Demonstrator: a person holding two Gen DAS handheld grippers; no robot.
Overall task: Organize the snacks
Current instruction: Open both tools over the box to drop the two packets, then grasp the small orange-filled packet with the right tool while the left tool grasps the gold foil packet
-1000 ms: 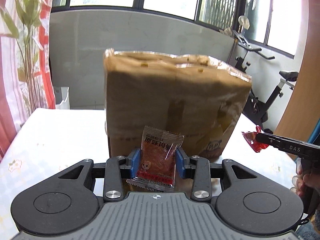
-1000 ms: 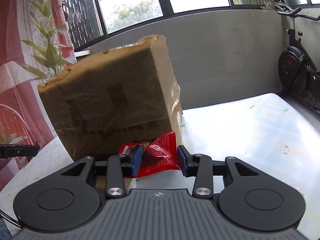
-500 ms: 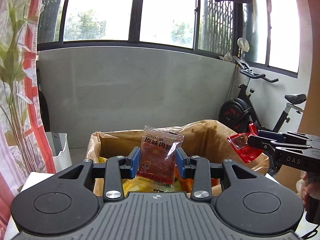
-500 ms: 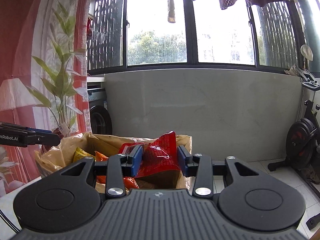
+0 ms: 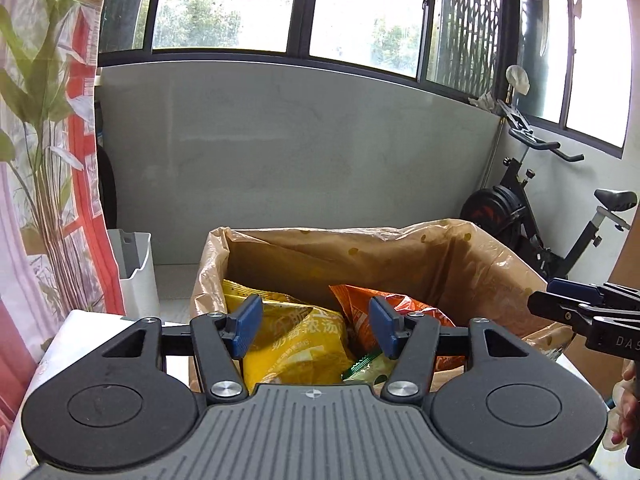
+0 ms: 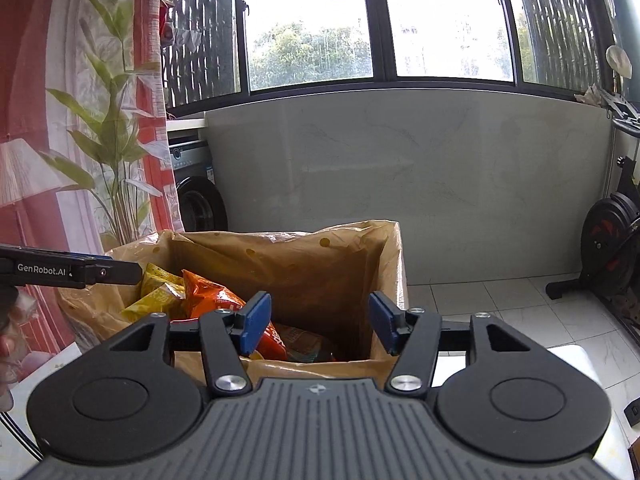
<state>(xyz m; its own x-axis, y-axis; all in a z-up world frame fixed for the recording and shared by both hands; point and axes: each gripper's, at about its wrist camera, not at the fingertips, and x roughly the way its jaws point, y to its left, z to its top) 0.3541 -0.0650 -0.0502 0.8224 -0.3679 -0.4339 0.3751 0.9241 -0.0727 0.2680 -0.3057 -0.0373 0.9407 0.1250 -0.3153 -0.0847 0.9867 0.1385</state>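
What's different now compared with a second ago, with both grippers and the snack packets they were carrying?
Both grippers rose from beside the plastic-lined cardboard box to above its open top. The left gripper has just opened, releasing its clear meat-snack packet; the right gripper has just opened, releasing its red packet. Neither packet is between the jaws now. The box stayed put.

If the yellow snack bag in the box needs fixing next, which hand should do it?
Probably left. The left gripper, jaws just opened and empty, points straight at the yellow bag. The right gripper, also just opened and empty, sits over the far side of the box, past the orange bag.
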